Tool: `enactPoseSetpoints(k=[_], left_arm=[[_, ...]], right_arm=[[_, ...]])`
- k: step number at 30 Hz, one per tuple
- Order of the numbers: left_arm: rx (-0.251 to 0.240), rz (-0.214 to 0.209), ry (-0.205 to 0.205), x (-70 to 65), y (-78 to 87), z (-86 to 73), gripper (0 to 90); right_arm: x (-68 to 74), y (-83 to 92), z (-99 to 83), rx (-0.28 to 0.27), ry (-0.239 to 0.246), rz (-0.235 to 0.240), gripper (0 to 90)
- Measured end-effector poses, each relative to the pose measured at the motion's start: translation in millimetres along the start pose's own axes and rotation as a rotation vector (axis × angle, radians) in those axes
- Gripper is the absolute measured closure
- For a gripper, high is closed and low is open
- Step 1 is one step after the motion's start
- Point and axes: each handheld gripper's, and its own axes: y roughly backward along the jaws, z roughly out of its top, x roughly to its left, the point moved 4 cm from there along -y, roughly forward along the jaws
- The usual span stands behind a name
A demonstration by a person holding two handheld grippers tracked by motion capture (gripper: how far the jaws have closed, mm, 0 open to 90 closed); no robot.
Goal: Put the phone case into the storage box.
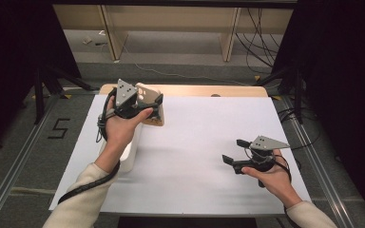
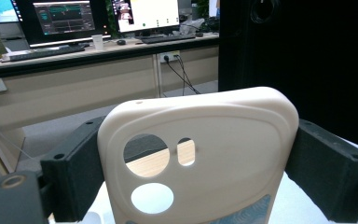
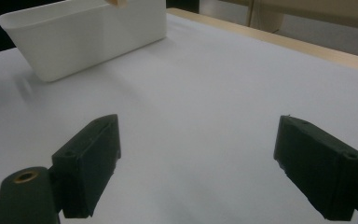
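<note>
Cream phone case (image 2: 200, 154), light and flexible, clamped by its 2 side edges in our left gripper (image 1: 140, 102).
We judge it slippery and bendable; right gripper (image 3: 209, 163) idles, jaws apart, near right of the table (image 1: 195, 142).

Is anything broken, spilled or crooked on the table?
Nothing stands out. The left tongs grip a cream phone case that looks whole, its camera holes clean. The white bin sits upright on the white table, nothing spilled. The right tongs are open and hold nothing.
</note>
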Motion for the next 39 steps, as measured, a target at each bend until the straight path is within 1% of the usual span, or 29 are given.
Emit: enactPoseSetpoints(k=[8,24,39], left_arm=[[-0.008,0.019,-0.004,5.9,2.5,2.9,11.1],[-0.008,0.052,-0.016,16.6,5.2,3.9,11.2],[-0.018,0.08,-0.011,26.0,8.7,6.5,11.2]], right_arm=[[0.0,0.0,-0.3,0.003,0.0,0.0,15.5],[0.2,-0.2,-0.4,0.002,0.0,0.0,15.5],[0.2,-0.5,-0.5,0.002,0.0,-0.001,15.5]])
